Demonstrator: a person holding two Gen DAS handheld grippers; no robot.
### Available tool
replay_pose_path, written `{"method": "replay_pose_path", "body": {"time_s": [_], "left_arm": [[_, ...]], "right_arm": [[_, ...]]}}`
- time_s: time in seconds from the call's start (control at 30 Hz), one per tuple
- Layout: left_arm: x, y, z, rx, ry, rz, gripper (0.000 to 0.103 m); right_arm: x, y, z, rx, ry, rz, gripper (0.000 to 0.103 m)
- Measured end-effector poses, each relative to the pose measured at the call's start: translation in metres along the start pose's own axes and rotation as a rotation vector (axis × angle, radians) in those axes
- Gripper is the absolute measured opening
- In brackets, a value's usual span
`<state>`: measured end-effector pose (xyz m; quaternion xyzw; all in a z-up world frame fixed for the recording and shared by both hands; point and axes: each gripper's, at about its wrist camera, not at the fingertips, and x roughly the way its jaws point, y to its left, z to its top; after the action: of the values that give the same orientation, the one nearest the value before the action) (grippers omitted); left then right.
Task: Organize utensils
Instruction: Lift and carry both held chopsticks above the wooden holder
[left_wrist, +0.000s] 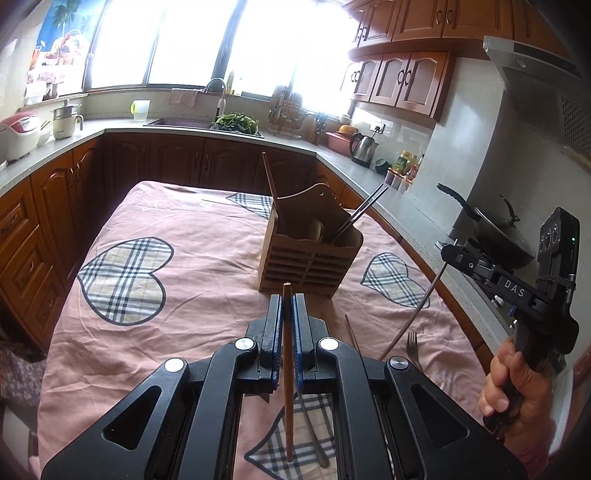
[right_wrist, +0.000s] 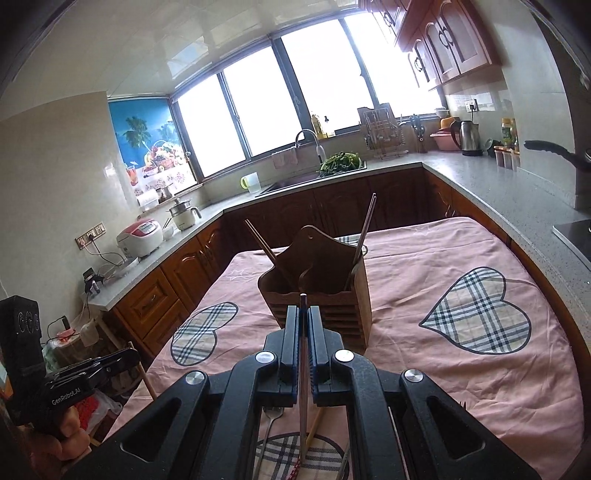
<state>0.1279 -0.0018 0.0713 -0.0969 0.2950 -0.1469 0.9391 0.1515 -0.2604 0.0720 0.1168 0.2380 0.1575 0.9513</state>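
both grippers, left gripper (left_wrist: 287, 314) and right gripper (right_wrist: 304, 325), pinch one chopstick (left_wrist: 287, 369) each; held so thinly, either could pivot and miss the wooden holder (left_wrist: 310, 251)

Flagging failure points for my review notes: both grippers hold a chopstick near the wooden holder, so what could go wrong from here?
1. The left gripper pinches its wooden chopstick near the top, so it could swing or slip.
2. Chopsticks already lean across the holder, so a new one may catch them.
3. A fork on the cloth could be knocked.
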Motion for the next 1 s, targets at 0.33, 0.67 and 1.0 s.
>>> {"method": "replay_pose_path", "body": {"time_s": [0.33,0.67,1.0], "left_arm": [[0.004,-0.001,0.021,0.001,-0.044,-0.004,0.004],[0.012,-0.002,0.061,-0.007,-0.126,-0.005,0.004],[0.026,-0.004,0.112,0.001,-0.229,-0.001,0.004]], "right_arm": [[-0.004,-0.003,0.013,0.003,-0.035,-0.008,0.004],[0.004,-0.008,0.034,-0.001,-0.073,-0.016,0.004],[0.015,-0.014,0.078,0.002,-0.160,-0.027,0.004]]}}
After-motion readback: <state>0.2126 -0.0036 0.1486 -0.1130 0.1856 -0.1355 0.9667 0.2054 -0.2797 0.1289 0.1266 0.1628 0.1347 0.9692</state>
